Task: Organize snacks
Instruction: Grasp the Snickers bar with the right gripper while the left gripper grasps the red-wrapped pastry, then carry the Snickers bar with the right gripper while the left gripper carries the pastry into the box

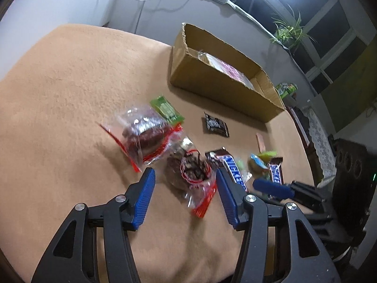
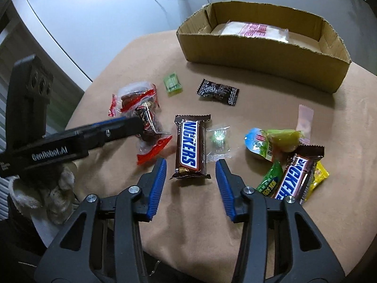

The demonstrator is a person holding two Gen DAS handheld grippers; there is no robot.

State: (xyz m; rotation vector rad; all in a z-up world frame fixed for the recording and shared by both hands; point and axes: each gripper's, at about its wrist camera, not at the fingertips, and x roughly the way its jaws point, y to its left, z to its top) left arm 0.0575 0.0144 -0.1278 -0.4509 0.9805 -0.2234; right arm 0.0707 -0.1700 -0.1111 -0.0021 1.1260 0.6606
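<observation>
1. Lying flat on the tan-covered bench (image 2: 235,212), the Snickers bar (image 2: 189,145) runs lengthwise away from the right tool (image 2: 190,172); its near end sits in the gap between the blue pads.
2. Right tool: jaws part-open and apart from the wrapper, gripping nothing.
3. Left tool (image 1: 185,179): jaws part-open, straddling a clear bag with red seal (image 1: 190,176) of dark snacks; pads not pressing it.
4. A second red-sealed bag (image 1: 143,136) lies just beyond it, blurred.
5. A small clear wrapper (image 2: 218,143) lies just beside the bar's right edge.
6. A second Snickers bar (image 2: 297,176) lies tilted on the right, on top of a green packet (image 2: 271,176) and a yellow packet (image 2: 319,176).
7. A blue-green pouch (image 2: 261,143) sits near that pile.
8. A black packet (image 2: 218,92) and a small green packet (image 2: 173,83) lie further back.
9. The open cardboard box (image 2: 259,54) stands at the far bench edge, long axis across the view, with a clear bag (image 2: 254,30) inside.
10. The left tool's arm crosses the left side of the right wrist view, over the red-sealed bags.
</observation>
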